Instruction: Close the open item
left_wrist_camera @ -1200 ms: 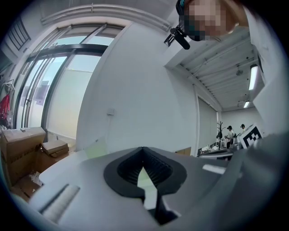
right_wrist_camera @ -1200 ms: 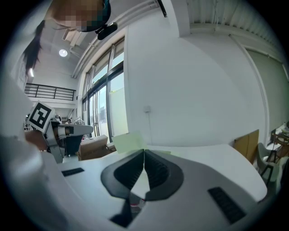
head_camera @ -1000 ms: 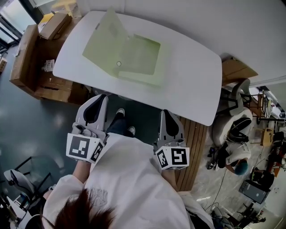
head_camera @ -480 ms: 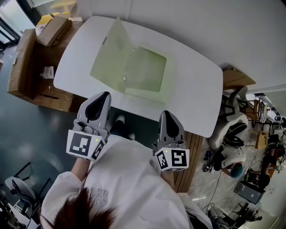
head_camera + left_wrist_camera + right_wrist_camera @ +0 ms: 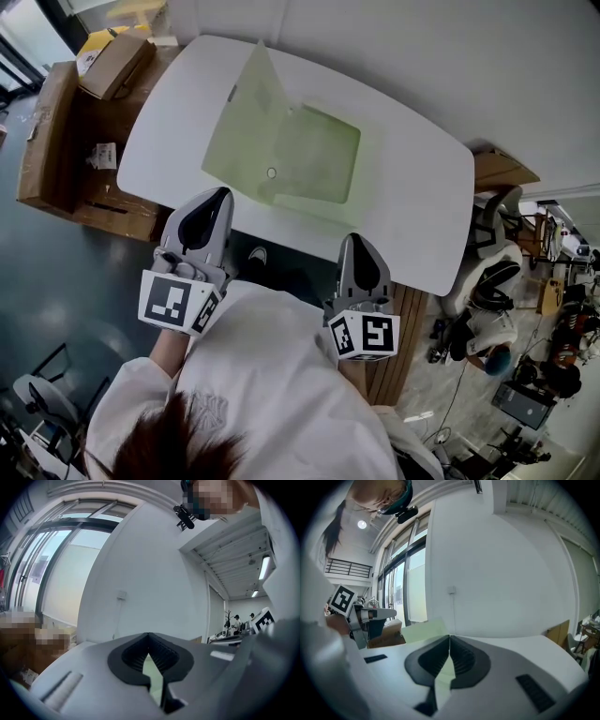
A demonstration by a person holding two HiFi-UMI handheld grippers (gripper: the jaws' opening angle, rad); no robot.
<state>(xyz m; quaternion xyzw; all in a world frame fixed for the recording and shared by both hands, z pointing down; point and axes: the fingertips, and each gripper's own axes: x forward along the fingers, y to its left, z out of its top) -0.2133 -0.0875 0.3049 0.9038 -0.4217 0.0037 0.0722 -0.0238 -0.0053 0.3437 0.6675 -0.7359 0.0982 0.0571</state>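
Note:
A pale green folder (image 5: pixel 305 150) lies open on the white table (image 5: pixel 422 197), its left flap (image 5: pixel 251 89) standing up at a slant. Both grippers hang short of the near table edge, apart from the folder. My left gripper (image 5: pixel 217 195) points at the folder's near left part, with its jaws shut and nothing in them. My right gripper (image 5: pixel 355 241) sits below the folder's near right corner, jaws together and empty. In the left gripper view the folder (image 5: pixel 153 673) shows as a green sliver behind the left gripper (image 5: pixel 148 635). Beyond the right gripper (image 5: pixel 449 637) the raised flap (image 5: pixel 423 630) is visible.
Cardboard boxes (image 5: pixel 56 122) are stacked left of the table, one (image 5: pixel 117 52) at its far corner. Another box (image 5: pixel 502 169) and office chairs (image 5: pixel 492 272) stand to the right. Wooden slats (image 5: pixel 398 337) lie under the table's right end.
Both grippers have moved forward toward the table; the table and folder now sit nearer to them in the head view. Jaws stay shut.

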